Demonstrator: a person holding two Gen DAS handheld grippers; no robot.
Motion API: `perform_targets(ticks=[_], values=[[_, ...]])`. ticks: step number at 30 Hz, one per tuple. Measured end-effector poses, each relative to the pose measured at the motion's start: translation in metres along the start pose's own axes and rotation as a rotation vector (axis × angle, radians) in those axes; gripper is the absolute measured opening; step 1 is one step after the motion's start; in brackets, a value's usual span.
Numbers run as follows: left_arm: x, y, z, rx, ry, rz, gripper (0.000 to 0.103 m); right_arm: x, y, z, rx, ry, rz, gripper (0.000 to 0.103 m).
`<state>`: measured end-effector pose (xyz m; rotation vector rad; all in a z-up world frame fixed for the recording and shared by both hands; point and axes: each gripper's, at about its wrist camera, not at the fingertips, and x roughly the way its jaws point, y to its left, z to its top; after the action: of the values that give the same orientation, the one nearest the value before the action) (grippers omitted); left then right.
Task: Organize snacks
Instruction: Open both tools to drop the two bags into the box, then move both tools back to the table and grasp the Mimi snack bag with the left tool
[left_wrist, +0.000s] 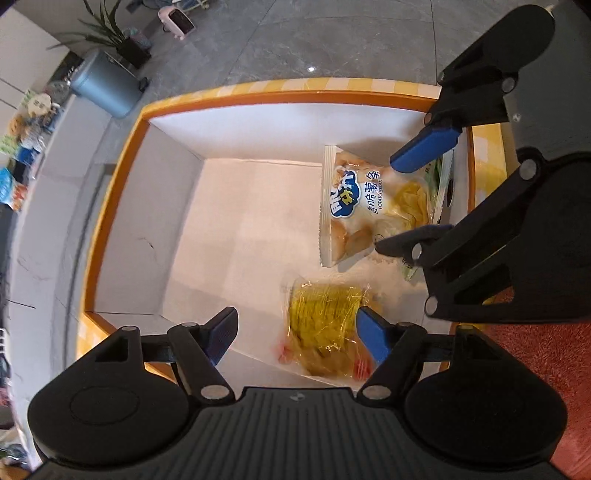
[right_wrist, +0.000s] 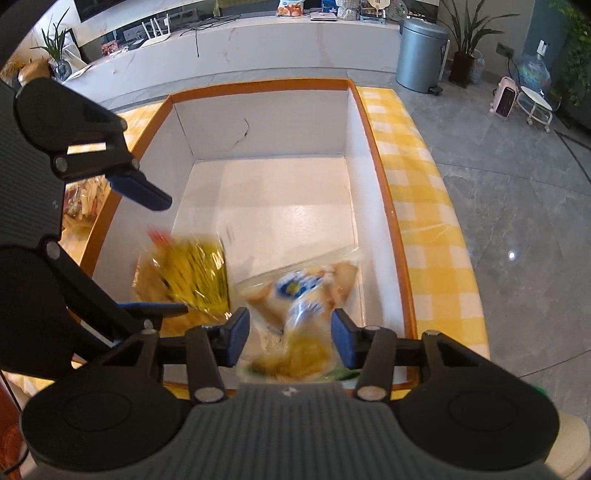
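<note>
- A white box with an orange rim (left_wrist: 110, 236) is seen from above, set on a yellow checked cloth (right_wrist: 424, 184).
- Two snack bags are found on the box floor: a potato-stick bag (left_wrist: 365, 206) near one side wall, and a yellow bag (left_wrist: 325, 325) just beside it.
- The left gripper (left_wrist: 295, 332) is held over the yellow bag with its jaws spread wide; the bag is not pressed by the blue pads.
- The right gripper (right_wrist: 290, 332) is held over the potato-stick bag, jaws partly spread, the bag between them but not clamped.
- Both bags are blurred in the right wrist view.
- A grey bin (right_wrist: 421, 55) is seen on the floor beyond.
</note>
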<state>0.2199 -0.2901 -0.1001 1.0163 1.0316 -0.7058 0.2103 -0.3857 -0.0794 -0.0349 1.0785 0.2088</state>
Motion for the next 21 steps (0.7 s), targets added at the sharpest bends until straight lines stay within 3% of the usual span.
perform_targets(ticks=[4,9,14,21], values=[[-0.01,-0.002,0.001,0.004,-0.015,0.011,0.089,-0.003,0.001,-0.001,0.009,-0.004,-0.007,0.054],[-0.03,-0.007,-0.014,-0.024,-0.059,0.036,0.089,-0.014,0.003,-0.003,0.01,-0.046,-0.034,0.065],[-0.055,0.003,-0.035,-0.149,-0.144,0.043,0.089,-0.037,0.01,-0.008,0.025,-0.137,-0.065,0.066],[-0.107,0.018,-0.09,-0.439,-0.323,0.059,0.089,-0.077,0.033,-0.025,0.081,-0.332,-0.095,0.066]])
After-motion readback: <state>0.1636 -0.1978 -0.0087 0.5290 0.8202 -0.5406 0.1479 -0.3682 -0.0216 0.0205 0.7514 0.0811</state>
